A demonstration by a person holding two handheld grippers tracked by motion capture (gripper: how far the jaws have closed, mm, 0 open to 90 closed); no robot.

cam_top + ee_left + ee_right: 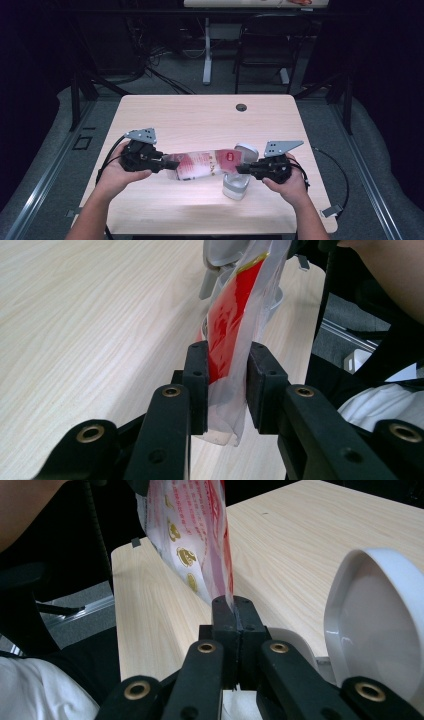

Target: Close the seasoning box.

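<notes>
A red-and-white printed plastic bag (202,165) hangs stretched sideways just above the wooden table (200,115), held at both ends. My left gripper (167,163) is shut on its left end; in the left gripper view the black pads (197,385) pinch the clear and red film of the bag (227,325). My right gripper (239,169) is shut on the right end, and in the right gripper view its jaws (232,605) close tight on a thin edge of the bag (195,530). A white lidded container (236,186) stands under that end, its lid (375,625) raised.
A round cable hole (241,107) sits near the table's far edge. A black chair (270,45) and a table leg (207,50) stand beyond it on the grey floor. Cables trail from both grippers off the table's sides.
</notes>
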